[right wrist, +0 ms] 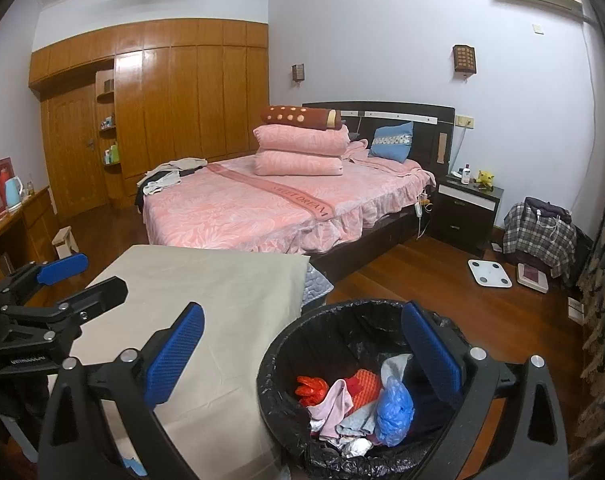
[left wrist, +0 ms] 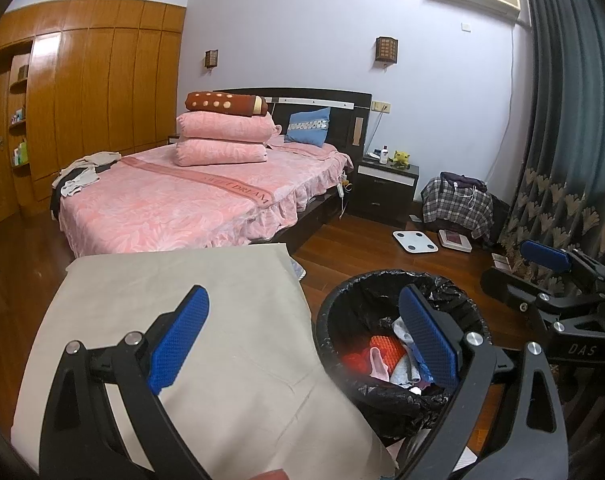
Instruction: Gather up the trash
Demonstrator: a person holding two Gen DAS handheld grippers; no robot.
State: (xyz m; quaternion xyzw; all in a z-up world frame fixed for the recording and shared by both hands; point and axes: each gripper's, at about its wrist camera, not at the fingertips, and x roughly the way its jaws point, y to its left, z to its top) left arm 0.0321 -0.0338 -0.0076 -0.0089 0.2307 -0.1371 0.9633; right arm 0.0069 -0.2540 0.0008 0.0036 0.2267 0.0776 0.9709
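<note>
A round bin with a black liner (left wrist: 334, 320) (right wrist: 278, 360) stands on the floor beside a table under a beige cloth (left wrist: 182, 280) (right wrist: 222, 280). It holds a pile of trash (left wrist: 382, 360) (right wrist: 350, 404): red, orange, pink and blue bags and paper. My left gripper (left wrist: 302, 340) is open and empty, above the table's edge and the bin. My right gripper (right wrist: 302, 360) is open and empty over the bin's near side. The right gripper also shows at the right of the left wrist view (left wrist: 542, 264), the left one at the left of the right wrist view (right wrist: 74, 276).
A bed with pink bedding (left wrist: 190, 196) (right wrist: 262, 208) stands behind the table. A dark nightstand (left wrist: 386, 188), a white scale (left wrist: 415, 241) (right wrist: 489, 273), a plaid-covered pile (left wrist: 458, 204) and a curtain (left wrist: 558, 160) are at the right. A wooden wardrobe (left wrist: 102, 100) is at the left.
</note>
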